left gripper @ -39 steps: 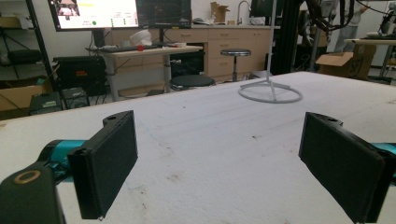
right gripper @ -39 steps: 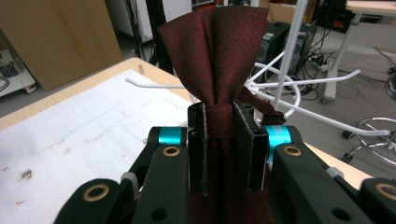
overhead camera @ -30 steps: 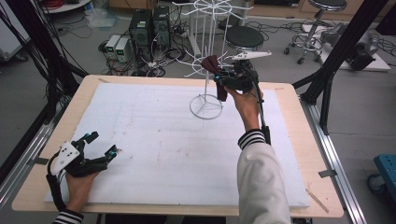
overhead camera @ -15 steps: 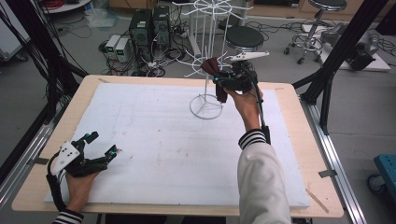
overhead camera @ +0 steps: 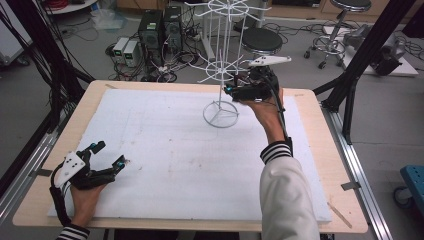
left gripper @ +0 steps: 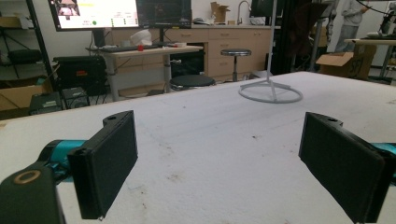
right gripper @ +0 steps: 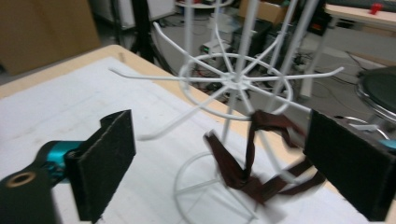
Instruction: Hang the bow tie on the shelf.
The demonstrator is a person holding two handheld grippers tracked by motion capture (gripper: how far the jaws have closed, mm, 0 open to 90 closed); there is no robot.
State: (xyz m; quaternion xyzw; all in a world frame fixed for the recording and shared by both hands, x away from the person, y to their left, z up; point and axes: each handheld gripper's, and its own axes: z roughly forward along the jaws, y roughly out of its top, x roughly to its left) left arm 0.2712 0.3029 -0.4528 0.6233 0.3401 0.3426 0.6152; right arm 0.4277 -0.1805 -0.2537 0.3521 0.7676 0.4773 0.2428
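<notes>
I see the counter (overhead camera: pixel 320 165) under a white foam sheet (overhead camera: pixel 175 150); the wire rack's ring base (overhead camera: pixel 220 114) stands beyond my left fingers (left gripper: pixel 109 158).

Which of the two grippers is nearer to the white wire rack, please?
Right. The right gripper is beside the white wire rack; the left gripper rests at the table's near left corner.

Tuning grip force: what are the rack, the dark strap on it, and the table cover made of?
Rack: looks like white-coated metal wire, thin rigid spokes. Strap: dark maroon, likely fabric or elastic, hanging limp and folded. Table cover: white, matte, pitted, probably foam board on a wooden top.
</notes>
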